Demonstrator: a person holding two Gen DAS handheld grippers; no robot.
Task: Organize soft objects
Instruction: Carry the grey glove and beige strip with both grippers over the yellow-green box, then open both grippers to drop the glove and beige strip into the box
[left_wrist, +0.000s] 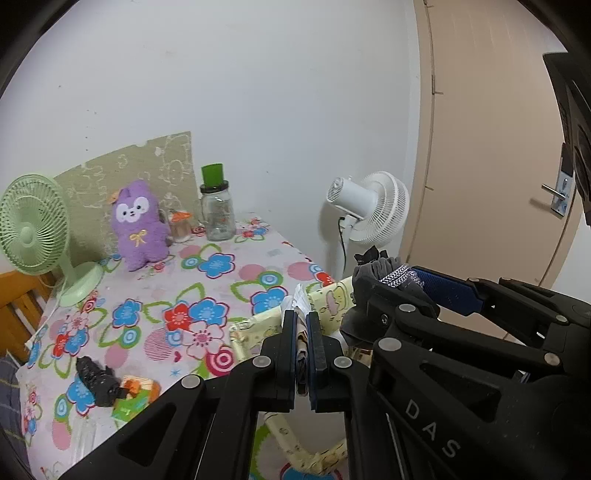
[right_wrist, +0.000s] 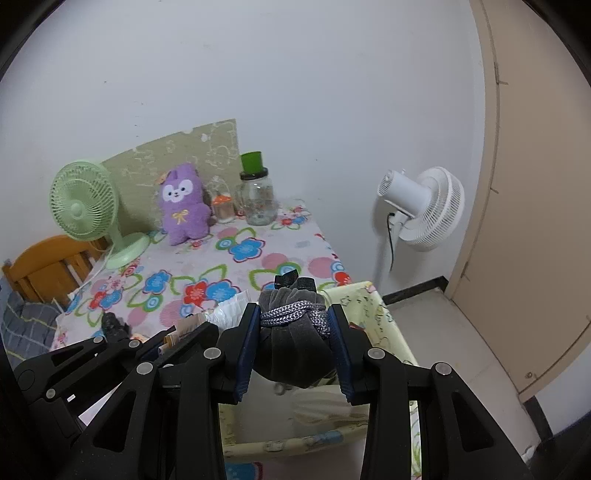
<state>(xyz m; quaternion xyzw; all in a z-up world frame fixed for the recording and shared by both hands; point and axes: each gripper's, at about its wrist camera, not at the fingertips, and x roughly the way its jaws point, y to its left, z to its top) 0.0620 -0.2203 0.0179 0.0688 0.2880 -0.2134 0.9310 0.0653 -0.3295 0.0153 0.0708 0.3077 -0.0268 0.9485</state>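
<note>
Gripping a dark grey velvet pouch (right_wrist: 293, 343) tied with a silver-grey cord, the right gripper (right_wrist: 295, 325) has both blue pads pressed into the pouch's sides. The pouch hangs above a pale yellow printed fabric bin (right_wrist: 384, 314) that stands beside the table's near right corner. The left gripper (left_wrist: 302, 328) sits just left of it, jaws clenched on a thin crumpled bit of white paper or fabric (left_wrist: 300, 301); exactly what it is cannot be told. Both grippers are close together, over the near table edge.

The table (left_wrist: 229, 291) carries a flowered cloth. Near its front left edge lie a black crumpled lump (left_wrist: 96, 380) and an orange-green packet (left_wrist: 138, 397), touching each other. The middle of the cloth is bare, open space.

Along the far edge, against the wall: a green desk fan (left_wrist: 35, 230) at left, a purple plush toy (left_wrist: 138, 225) upright, a small orange-lidded bottle (left_wrist: 181, 225) just beside it, then a glass jar with a green top (left_wrist: 217, 206).

Right of the table, a white standing fan (left_wrist: 369, 206) stands on open floor, with a beige door (left_wrist: 480, 147) further right. A wooden chair back (right_wrist: 48, 266) shows at the table's left edge.
</note>
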